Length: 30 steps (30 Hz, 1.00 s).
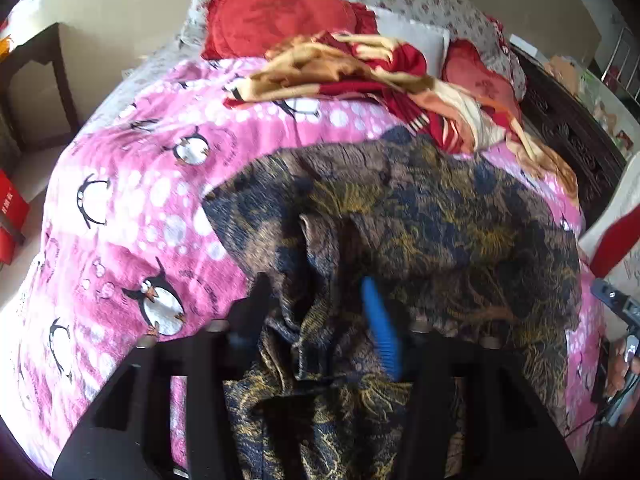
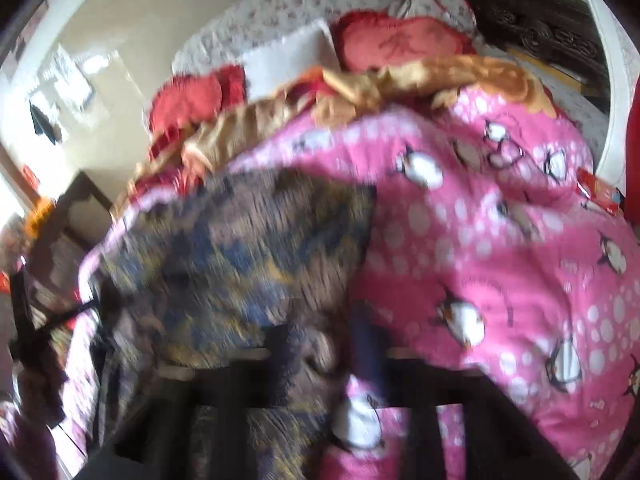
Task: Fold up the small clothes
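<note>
A dark patterned garment (image 1: 400, 216) is spread over the pink penguin blanket (image 1: 120, 184) at the centre of the left view. A fold seems just laid. The left gripper (image 1: 320, 320) is seen half spread, with bunched cloth lying loose between its fingers and not pinched. The right gripper (image 2: 324, 344), at the lower centre of its blurred view, is spread at the garment's edge. Next, a fresh edge probably has to be pinched. No containers are seen.

1. The right wrist view is motion-blurred; the dark patterned garment (image 2: 240, 248) shows no clear print.
2. Folds of that garment cover the left claw (image 1: 320, 320) between its fingers.
3. The bed's pink penguin blanket (image 1: 132, 200) is cut off at the picture's edge.
</note>
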Available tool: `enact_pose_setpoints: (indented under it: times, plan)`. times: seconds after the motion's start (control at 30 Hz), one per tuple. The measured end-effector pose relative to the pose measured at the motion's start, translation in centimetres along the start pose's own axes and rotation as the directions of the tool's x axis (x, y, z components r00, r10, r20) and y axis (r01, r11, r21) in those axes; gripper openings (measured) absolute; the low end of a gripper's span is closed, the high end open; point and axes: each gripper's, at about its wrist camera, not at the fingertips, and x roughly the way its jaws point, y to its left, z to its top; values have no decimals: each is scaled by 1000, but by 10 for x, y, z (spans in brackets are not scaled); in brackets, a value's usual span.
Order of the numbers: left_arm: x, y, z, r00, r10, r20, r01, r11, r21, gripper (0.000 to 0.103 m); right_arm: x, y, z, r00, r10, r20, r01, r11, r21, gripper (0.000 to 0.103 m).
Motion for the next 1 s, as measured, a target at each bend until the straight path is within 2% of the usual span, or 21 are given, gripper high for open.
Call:
enact_pose_setpoints:
  times: [0.03,0.1,0.13,0.2,0.23,0.3,0.37,0.43,0.53,0.6,0.63,0.73,0.77,0.83,0.9,1.0]
  plan:
    - [1,1,0,1000,6,5,-6,1000,-8,56,2,0,4,1000,-20,17,19,1000,12,94]
    - [9,0,0,1000,16,-8,-16,1000,-18,56,16,-2,13,999,-38,30,37,999,40,93]
    - [14,-1,0,1000,20,-12,-20,1000,-21,55,31,-4,18,1000,-20,-5,20,998,64,86]
    - [24,-2,0,999,47,-19,-47,999,-13,55,54,-8,27,997,44,-59,-37,994,103,45]
    - [29,-3,1,997,69,-20,-69,998,-5,55,60,-8,31,996,48,-71,-40,994,105,21]
    - [40,-2,3,994,108,-20,-108,994,11,56,60,-2,35,999,-13,-38,14,999,40,15]
    - [52,4,6,991,125,-37,-126,992,-7,58,61,2,37,991,-131,1,131,991,-21,8]
    - [57,12,7,994,96,-56,-99,994,-54,59,67,-5,39,981,-196,-7,195,981,-3,8]
    - [48,13,6,995,92,-48,-94,994,-52,59,50,-12,36,993,-115,-11,116,992,51,8]
    - [40,10,4,993,107,-39,-108,994,-26,59,30,0,30,994,-114,-2,114,994,-3,9]
    - [37,8,2,994,106,-36,-107,994,-21,59,21,10,24,995,-103,-6,103,994,-43,12]
    - [27,5,-7,994,99,-37,-100,995,-14,59,12,35,-3,998,-29,-47,23,991,-130,37]
    - [24,4,-10,995,96,-37,-97,995,-13,59,15,39,-12,997,-24,-67,14,989,-145,37]
    - [18,2,-15,995,97,-34,-97,995,-8,59,28,41,-31,990,-93,-107,71,977,-200,37]
    - [10,-1,-21,994,98,-38,-98,995,-1,59,44,33,-42,965,-227,-131,191,952,-241,37]
    - [-6,-5,-32,995,96,-36,-95,995,23,59,31,21,-46,973,-187,-138,165,974,-156,37]
